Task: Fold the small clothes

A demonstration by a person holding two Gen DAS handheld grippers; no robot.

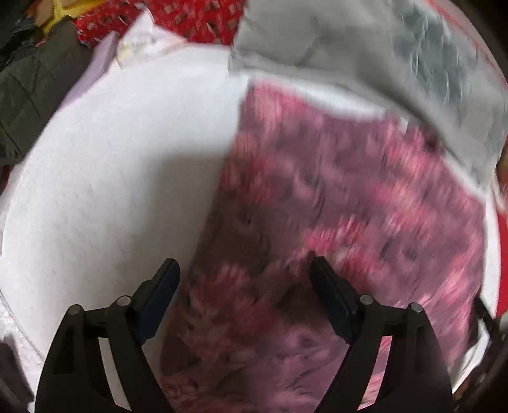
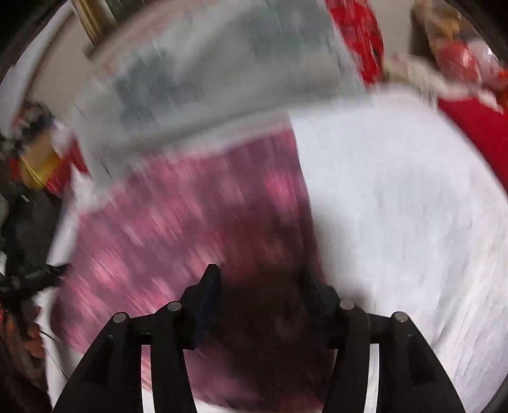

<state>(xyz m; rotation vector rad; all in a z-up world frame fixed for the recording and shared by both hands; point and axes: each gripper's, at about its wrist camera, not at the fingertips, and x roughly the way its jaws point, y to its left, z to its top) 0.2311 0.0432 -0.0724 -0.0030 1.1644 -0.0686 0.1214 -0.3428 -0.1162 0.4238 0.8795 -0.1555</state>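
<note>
A pink patterned garment (image 1: 343,203) lies flat on a white sheet (image 1: 127,178); both views are motion-blurred. My left gripper (image 1: 244,270) is open, its fingers astride the garment's left edge near its near end. In the right wrist view the same garment (image 2: 190,216) fills the left half on the white sheet (image 2: 397,206). My right gripper (image 2: 258,276) is open over the garment's right near corner, which lies in its shadow. The other gripper (image 2: 38,279) shows at the left edge of that view.
A grey garment (image 1: 333,44) lies beyond the pink one, also in the right wrist view (image 2: 206,73). Red patterned fabric (image 1: 197,19) lies behind. A dark quilted jacket (image 1: 28,95) is at the left. A folded white piece (image 1: 143,41) sits far left.
</note>
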